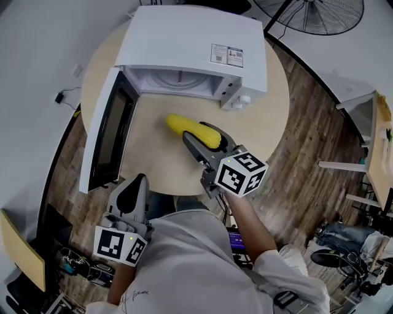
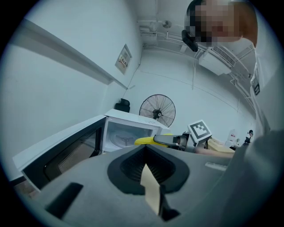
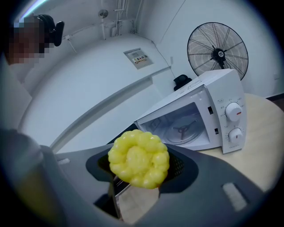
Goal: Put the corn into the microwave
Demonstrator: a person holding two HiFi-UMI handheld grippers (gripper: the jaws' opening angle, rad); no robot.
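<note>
A yellow corn cob (image 1: 189,127) (image 3: 139,158) hangs above the round table, just in front of the white microwave (image 1: 196,43) (image 3: 195,119). My right gripper (image 1: 199,135) (image 3: 140,170) is shut on the cob, whose free end points at the oven's mouth. The microwave door (image 1: 107,132) stands wide open to the left, and the cavity with its turntable shows empty. My left gripper (image 1: 134,187) (image 2: 148,177) hovers at the table's near edge, shut and holding nothing. In the left gripper view, the corn (image 2: 144,141) and the right gripper (image 2: 171,140) appear beside the open microwave (image 2: 128,128).
The round wooden table (image 1: 153,165) carries only the microwave. A standing fan (image 1: 319,12) (image 3: 217,51) is behind it. White furniture (image 1: 368,122) stands at the right on the wood floor. Cables and clutter lie at the lower left.
</note>
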